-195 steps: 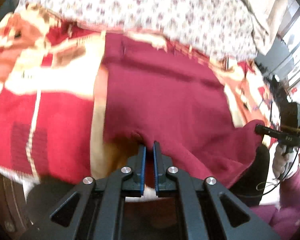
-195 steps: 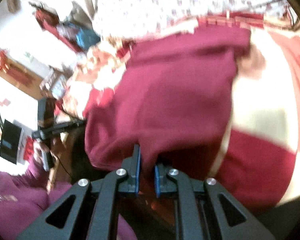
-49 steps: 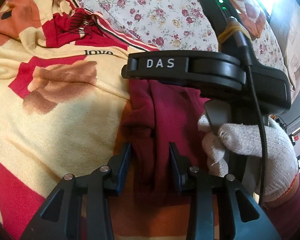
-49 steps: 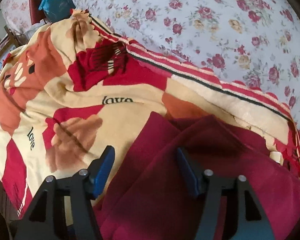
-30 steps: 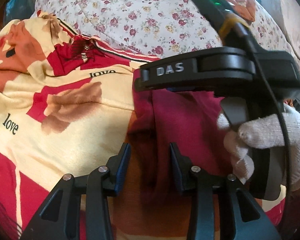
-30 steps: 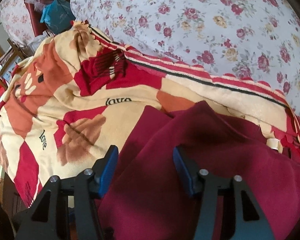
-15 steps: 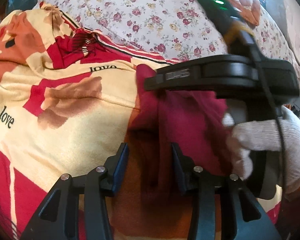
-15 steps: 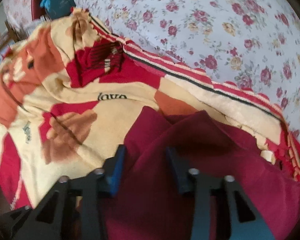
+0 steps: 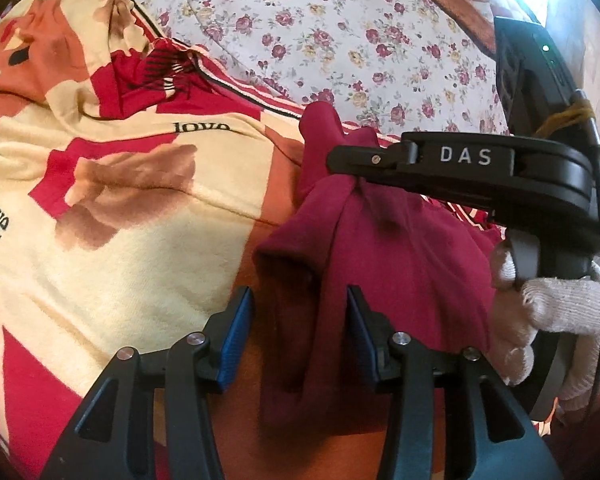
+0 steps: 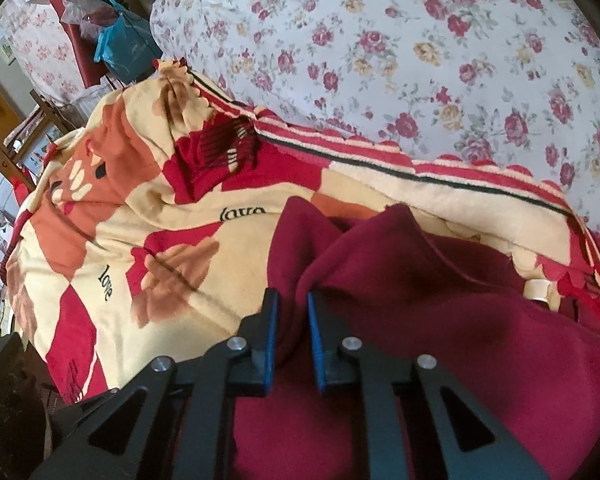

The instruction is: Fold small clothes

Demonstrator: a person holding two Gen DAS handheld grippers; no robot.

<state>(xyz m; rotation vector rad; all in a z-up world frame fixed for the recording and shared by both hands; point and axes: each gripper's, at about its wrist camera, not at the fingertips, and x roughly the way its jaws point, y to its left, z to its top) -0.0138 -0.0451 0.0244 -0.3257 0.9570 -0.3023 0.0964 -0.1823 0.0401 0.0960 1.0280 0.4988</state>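
Note:
A maroon garment (image 9: 400, 264) lies bunched on a cream, red and orange blanket (image 9: 140, 248). In the left wrist view my left gripper (image 9: 298, 320) straddles a raised fold of it. Its jaws are opening, and the left pad stands clear of the cloth. My right gripper (image 9: 334, 160) comes in from the right, held by a white-gloved hand (image 9: 540, 312). Its jaws are closing and pinch the garment's far edge, which peaks upward. In the right wrist view the right gripper (image 10: 292, 316) has a ridge of the maroon garment (image 10: 460, 320) squeezed between its blue pads.
Beyond the blanket (image 10: 180, 240) lies a white sheet with red flowers (image 10: 420, 60). A teal bag (image 10: 120, 48) and wooden furniture (image 10: 16, 140) stand at the far left. The blanket's striped border (image 10: 380, 160) runs just behind the garment.
The right gripper's jaws went from wide apart to pinched on the garment's edge, and the cloth there rose into a peak. The left jaws spread slightly wider around the fold.

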